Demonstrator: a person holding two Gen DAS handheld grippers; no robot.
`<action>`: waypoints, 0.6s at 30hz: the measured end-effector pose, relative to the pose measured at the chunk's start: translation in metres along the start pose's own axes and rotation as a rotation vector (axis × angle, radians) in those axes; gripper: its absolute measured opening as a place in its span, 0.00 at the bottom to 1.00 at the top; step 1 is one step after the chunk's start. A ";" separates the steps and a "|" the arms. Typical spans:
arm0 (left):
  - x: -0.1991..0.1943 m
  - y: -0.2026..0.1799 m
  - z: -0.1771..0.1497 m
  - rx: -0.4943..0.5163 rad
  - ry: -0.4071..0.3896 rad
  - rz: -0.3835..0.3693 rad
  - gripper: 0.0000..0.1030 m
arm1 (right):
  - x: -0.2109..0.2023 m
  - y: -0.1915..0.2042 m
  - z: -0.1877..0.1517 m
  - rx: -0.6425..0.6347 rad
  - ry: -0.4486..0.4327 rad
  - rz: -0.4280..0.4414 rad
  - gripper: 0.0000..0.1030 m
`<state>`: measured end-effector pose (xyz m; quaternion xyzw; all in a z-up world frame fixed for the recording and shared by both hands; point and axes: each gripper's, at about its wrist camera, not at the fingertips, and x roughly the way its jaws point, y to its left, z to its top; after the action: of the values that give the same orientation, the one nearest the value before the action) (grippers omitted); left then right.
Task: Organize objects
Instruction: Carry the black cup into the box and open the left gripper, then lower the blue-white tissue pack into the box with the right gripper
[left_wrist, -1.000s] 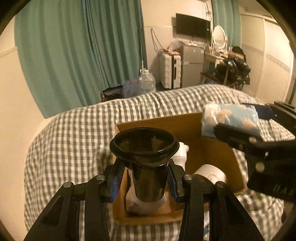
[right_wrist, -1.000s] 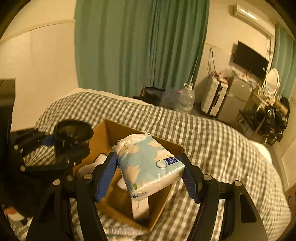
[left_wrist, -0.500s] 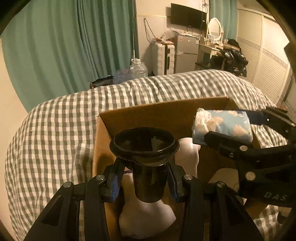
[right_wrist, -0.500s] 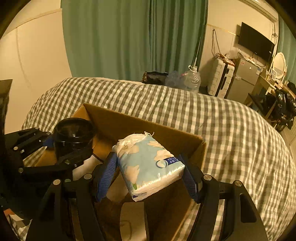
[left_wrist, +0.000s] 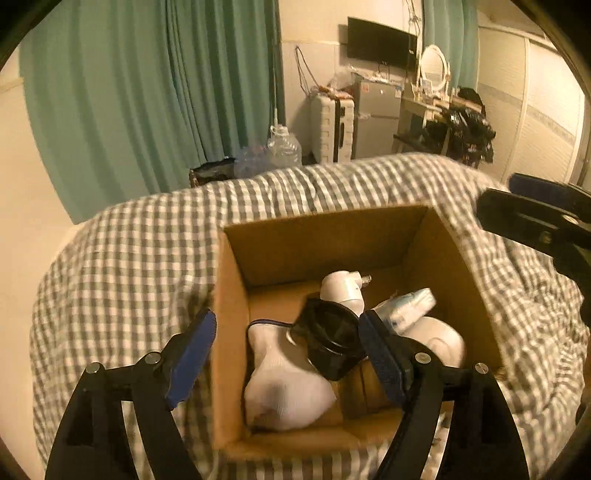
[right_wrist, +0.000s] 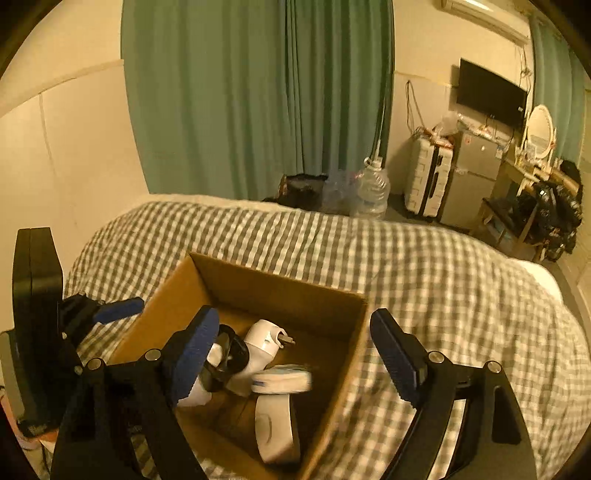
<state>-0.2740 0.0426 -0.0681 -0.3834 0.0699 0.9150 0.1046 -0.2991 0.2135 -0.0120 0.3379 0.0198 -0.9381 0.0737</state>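
Cardboard box (left_wrist: 458, 258) on the checked bedspread (right_wrist: 424, 266) is loaded now: black cup (left_wrist: 332, 343) and tissue pack (right_wrist: 282, 382) are lying inside. Left gripper (left_wrist: 286, 360) and right gripper (right_wrist: 295, 354) are spread wide, nothing held. Drop-off looks finished; next thing probably needs to be found and grabbed.

No lettering, label, brand or number can be read anywhere; the print on the tissue pack (right_wrist: 281, 382) in the cardboard box (right_wrist: 273, 291) is too blurred

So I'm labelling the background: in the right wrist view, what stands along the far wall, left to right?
Green curtain → water jug → white suitcase → small fridge → oval mirror.
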 end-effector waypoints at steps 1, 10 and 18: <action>-0.006 0.002 0.000 -0.006 -0.007 0.002 0.80 | -0.011 0.001 0.001 -0.006 -0.013 -0.008 0.82; -0.085 0.015 -0.024 -0.094 -0.071 0.054 0.89 | -0.097 0.014 -0.012 -0.059 -0.066 -0.011 0.87; -0.099 0.017 -0.092 -0.164 -0.052 0.098 0.93 | -0.111 0.032 -0.068 -0.117 0.003 -0.016 0.87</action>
<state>-0.1474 -0.0062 -0.0606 -0.3627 0.0108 0.9313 0.0298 -0.1666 0.2020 0.0064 0.3342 0.0773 -0.9354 0.0855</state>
